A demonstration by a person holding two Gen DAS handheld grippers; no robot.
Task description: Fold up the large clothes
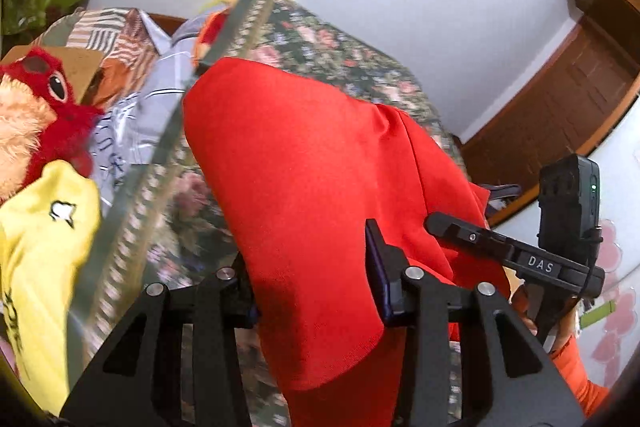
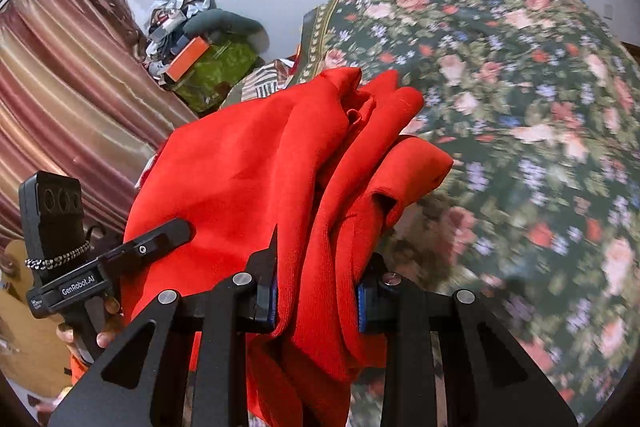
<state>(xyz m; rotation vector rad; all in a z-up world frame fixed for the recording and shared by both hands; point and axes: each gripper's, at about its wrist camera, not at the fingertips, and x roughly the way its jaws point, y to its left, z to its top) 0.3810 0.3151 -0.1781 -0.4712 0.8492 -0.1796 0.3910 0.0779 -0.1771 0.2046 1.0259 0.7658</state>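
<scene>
A large red garment (image 1: 304, 155) hangs bunched between both grippers above a floral bedspread (image 1: 332, 51). In the left wrist view my left gripper (image 1: 316, 267) is shut on a wide fold of the red cloth, which drapes over and hides its left finger. In the right wrist view my right gripper (image 2: 320, 267) is shut on a thick bundle of the red garment (image 2: 248, 163), with folds spilling forward and down past the jaws. The two grippers are close side by side: the right gripper (image 1: 472, 235) shows at the right edge of the red cloth, and the left gripper (image 2: 160, 235) shows at its left edge.
The floral bedspread (image 2: 520, 99) covers the bed. A yellow garment (image 1: 44, 247), a red plush toy (image 1: 44, 95) and a pale printed cloth (image 1: 136, 123) lie to the left. A striped curtain (image 2: 68, 99) and a cluttered pile (image 2: 200, 51) stand beyond; a wooden door (image 1: 580, 87) is at right.
</scene>
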